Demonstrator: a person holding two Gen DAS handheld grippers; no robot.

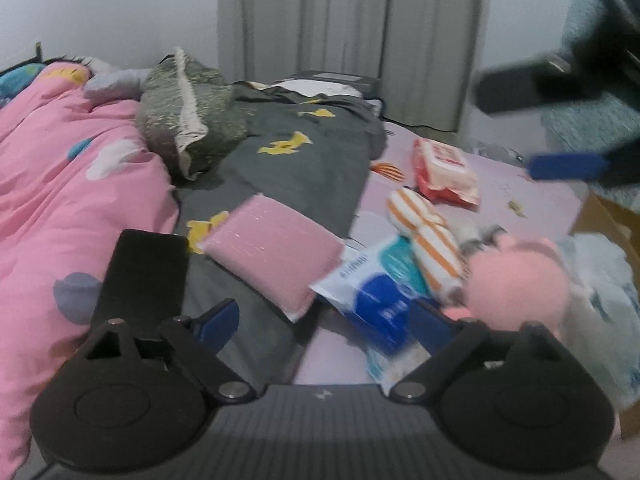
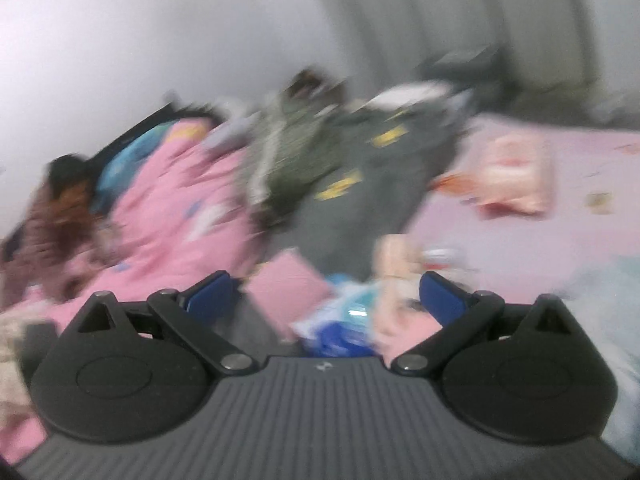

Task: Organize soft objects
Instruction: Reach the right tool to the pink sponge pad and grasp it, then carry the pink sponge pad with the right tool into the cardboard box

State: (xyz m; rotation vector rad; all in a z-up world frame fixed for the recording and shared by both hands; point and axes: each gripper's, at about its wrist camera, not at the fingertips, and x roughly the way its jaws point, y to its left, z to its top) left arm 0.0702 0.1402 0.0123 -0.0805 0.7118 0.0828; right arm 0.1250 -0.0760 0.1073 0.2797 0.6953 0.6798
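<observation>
Nearest, in the left wrist view: left gripper [image 1: 324, 312], fingers [image 1: 148, 272] spread wide, gripping nothing.

Just past them, framed by the gap, pink sponge [image 1: 272, 256], lying flat across the edge of the grey blanket [image 1: 304, 168] with yellow shapes. Touching its right corner, blue-and-white wipes pack [image 1: 376, 296] on the lilac bed sheet [image 1: 500, 192].

Overlapping that pack's far side, orange-striped rolled cloth [image 1: 432, 240]. Right beside it and close above the right finger, pink plush toy [image 1: 516, 280], blurred; cannot tell whether it touches the finger. Right of the plush, white plastic bag [image 1: 608, 300] at the bed's edge.

Farther along the sheet, well apart from the pile, red-and-white pack [image 1: 444, 172]. To the left, pink quilt [image 1: 80, 184], bunched alongside the grey blanket. On the seam between the two, green cushion [image 1: 188, 120] with a cream frill.

Upper right, above the bed, right gripper [image 1: 552, 124], fingers wide apart and empty. Confirmed by its own wrist view, badly blurred: blue pads far apart, nothing pinched, sponge and wipes pack seen beyond the gap.

Farthest back, grey curtain [image 1: 352, 32] against a pale wall.
</observation>
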